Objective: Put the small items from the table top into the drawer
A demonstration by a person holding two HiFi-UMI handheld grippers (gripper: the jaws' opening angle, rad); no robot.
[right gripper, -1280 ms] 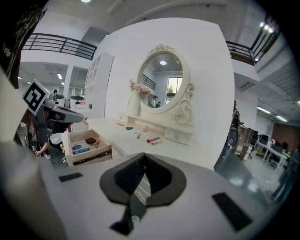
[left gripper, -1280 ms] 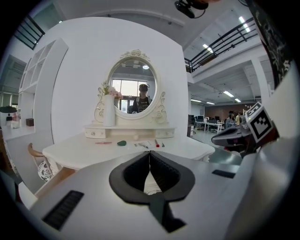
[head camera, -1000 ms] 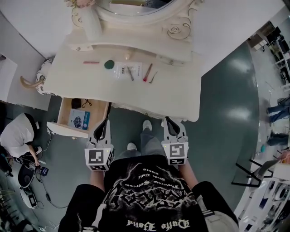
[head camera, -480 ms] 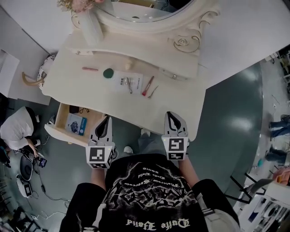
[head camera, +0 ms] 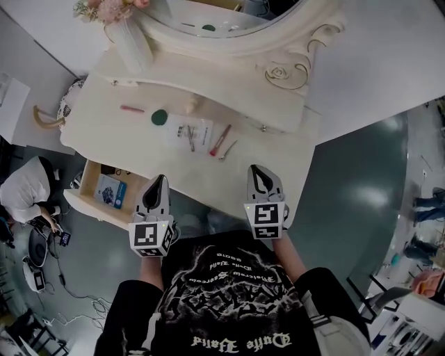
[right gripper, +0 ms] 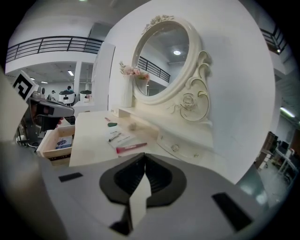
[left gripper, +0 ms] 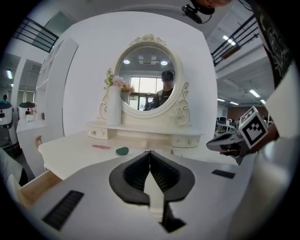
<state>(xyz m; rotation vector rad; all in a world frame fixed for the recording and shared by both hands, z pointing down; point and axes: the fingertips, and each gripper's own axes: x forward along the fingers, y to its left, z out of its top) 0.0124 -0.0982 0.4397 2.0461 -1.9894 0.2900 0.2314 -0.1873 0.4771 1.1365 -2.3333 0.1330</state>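
Observation:
On the cream dressing table (head camera: 271,174) lie a pink stick (head camera: 132,109), a green round item (head camera: 159,117), a white packet (head camera: 189,133) with metal clips, a red pen (head camera: 220,140) and a small metal piece (head camera: 227,149). The open drawer (head camera: 89,201) at the table's left front holds a blue booklet (head camera: 110,190) and a dark item (head camera: 106,169). My left gripper (head camera: 156,182) is shut and empty, its tips at the table's front edge beside the drawer. My right gripper (head camera: 261,174) is shut and empty over the front edge, a short way this side of the pen. The right gripper view shows the pen (right gripper: 131,148) ahead.
An oval mirror (head camera: 229,21) and a white vase of flowers (head camera: 132,42) stand at the back of the table. A person in white (head camera: 24,201) crouches on the floor left of the drawer, among cables and devices. A stool (head camera: 66,108) stands at the table's left end.
Both grippers have moved forward from over the floor to the table's front edge. The whole table has shifted nearer in the head view. Jaws stay shut.

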